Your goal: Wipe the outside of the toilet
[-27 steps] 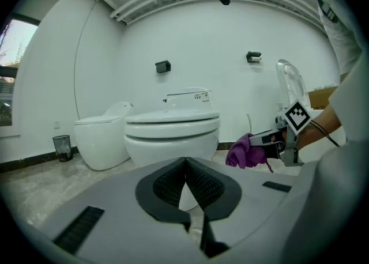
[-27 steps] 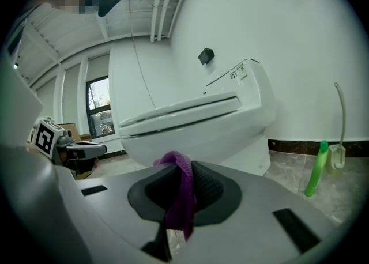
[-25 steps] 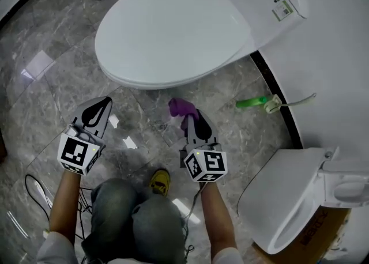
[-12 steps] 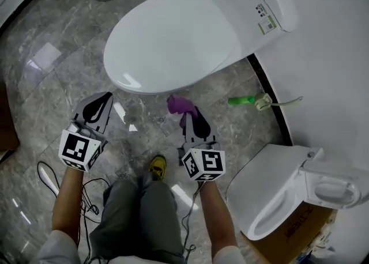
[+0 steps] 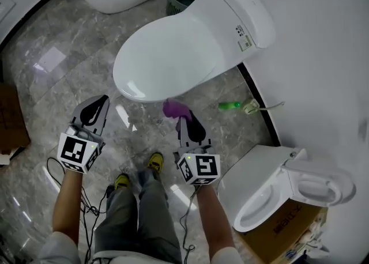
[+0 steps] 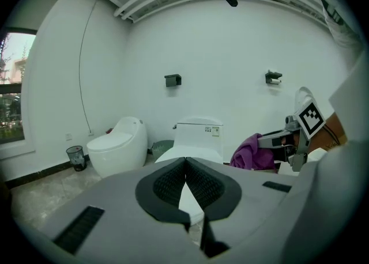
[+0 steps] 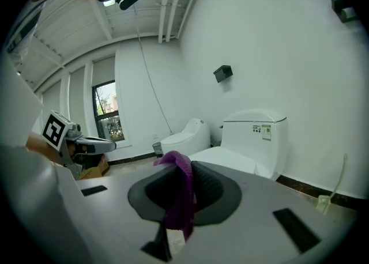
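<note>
the step in hand looks like bringing the crumpled purple cloth [image 5: 174,108] up to the white oval toilet with its lid down [image 5: 173,61], which fills the upper middle of the head view. it would go best to press the cloth's loose bunch flat against the curved front rim just above it, then sweep round the bowl's side, keeping the hard jaw tips off the glaze. the right gripper [image 5: 184,119], at lower centre, is clamped on the cloth, which bunches out past its tips close to the toilet's front edge; whether it touches cannot be told. the left gripper [image 5: 97,106], at lower left, has its jaws pressed together with nothing between them.
</note>
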The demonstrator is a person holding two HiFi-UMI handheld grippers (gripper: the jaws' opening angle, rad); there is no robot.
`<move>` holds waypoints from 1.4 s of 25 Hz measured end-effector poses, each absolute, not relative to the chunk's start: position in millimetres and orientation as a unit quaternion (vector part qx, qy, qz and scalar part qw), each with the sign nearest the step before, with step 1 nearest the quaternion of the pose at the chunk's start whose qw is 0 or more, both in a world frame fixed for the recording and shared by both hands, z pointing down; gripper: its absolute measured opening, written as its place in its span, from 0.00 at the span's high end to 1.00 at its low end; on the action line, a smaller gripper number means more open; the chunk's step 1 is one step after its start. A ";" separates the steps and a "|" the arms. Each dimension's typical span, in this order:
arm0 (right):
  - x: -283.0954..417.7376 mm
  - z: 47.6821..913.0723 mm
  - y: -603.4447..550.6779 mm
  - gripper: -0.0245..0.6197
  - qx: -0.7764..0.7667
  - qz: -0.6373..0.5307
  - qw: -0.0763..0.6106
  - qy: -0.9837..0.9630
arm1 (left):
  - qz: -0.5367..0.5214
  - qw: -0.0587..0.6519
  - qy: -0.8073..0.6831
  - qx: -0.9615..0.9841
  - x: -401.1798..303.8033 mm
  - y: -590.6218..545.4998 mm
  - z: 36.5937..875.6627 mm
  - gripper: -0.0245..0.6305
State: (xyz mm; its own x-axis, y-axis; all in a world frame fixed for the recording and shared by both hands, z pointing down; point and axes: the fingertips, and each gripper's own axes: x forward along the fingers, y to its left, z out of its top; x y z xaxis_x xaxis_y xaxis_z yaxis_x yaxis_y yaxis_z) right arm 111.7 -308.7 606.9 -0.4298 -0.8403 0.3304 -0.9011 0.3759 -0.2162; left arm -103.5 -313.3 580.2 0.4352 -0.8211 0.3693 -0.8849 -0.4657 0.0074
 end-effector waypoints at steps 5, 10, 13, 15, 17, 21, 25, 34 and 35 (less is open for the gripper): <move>103.7 546.9 -309.2 0.87 0.517 0.188 0.079 -0.831 | 0.159 0.102 -0.523 0.831 -110.4 -313.9 522.3 0.94; 103.1 489.4 -310.9 0.87 0.516 0.195 0.069 -0.831 | 0.148 0.094 -0.532 0.828 -106.0 -316.2 459.9 0.94; 102.0 444.2 -314.7 0.87 0.515 0.186 0.060 -0.834 | 0.145 0.083 -0.541 0.824 -106.1 -315.2 420.8 0.94; 101.8 415.7 -319.3 0.87 0.511 0.178 0.055 -0.839 | 0.148 0.078 -0.544 0.822 -105.1 -313.9 397.1 0.94; 102.6 393.2 -321.7 0.87 0.509 0.176 0.054 -0.841 | 0.150 0.075 -0.547 0.820 -103.9 -311.2 375.0 0.94; 103.1 353.6 -324.9 0.87 0.506 0.171 0.042 -0.844 | 0.138 0.070 -0.553 0.818 -100.6 -306.0 336.8 0.94; 105.6 321.1 -319.3 0.87 0.505 0.188 0.026 -0.842 | 0.117 0.066 -0.567 0.813 -96.2 -301.5 297.1 0.94; 98.8 259.7 -287.6 0.87 0.504 0.185 0.016 -0.843 | 0.091 0.046 -0.586 0.804 -114.6 -268.3 225.1 0.94; 97.0 252.1 -282.3 0.87 0.505 0.182 0.014 -0.844 | 0.089 0.043 -0.588 0.803 -119.0 -262.1 218.5 0.94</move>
State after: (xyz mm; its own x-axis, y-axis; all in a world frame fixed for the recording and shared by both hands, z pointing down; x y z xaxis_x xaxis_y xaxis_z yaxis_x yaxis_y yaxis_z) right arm 97.0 -282.3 252.1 -0.4902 -0.8465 0.2076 -0.8568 0.4243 -0.2931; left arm -119.0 -262.1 218.5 0.2925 -0.9364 0.1941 -0.9519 -0.3045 -0.0350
